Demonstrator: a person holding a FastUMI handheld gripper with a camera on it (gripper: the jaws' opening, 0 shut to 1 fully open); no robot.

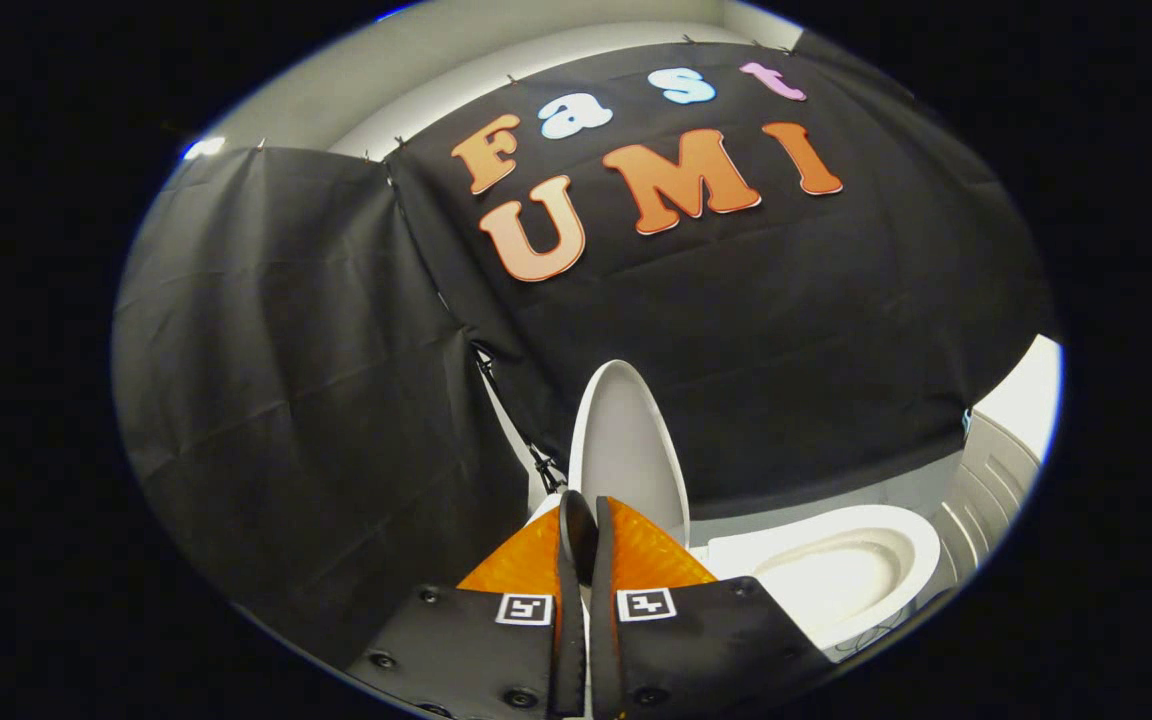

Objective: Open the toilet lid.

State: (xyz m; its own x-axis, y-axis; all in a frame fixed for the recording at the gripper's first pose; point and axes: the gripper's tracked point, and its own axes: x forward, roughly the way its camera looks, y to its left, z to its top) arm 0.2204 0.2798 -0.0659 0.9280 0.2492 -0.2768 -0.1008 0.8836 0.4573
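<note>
White plastic forms the toilet lid (624, 440), which stands raised on edge just beyond the fingertips of the gripper (581, 530). The lid's long axis runs from its hinge end, hidden behind the fingers, up to its rounded free end, which points upward toward the black cloth wall (286, 400). Its inner face is turned toward the open bowl (836, 575), which lies to the right of the fingers with its rim exposed.

The orange fingers (651, 555) are drawn nearly together, with only a narrow slot between the pads. The lower edge of the lid appears to sit in or directly behind that slot; whether both pads press on it cannot be determined. This placement suits the task: a grip at the lid's edge lets the tool swing the lid about its hinge, and the tool's forward axis therefore lines up with the lid's plane.

Judged from the lid's near-upright attitude, the opening is largely complete.
</note>
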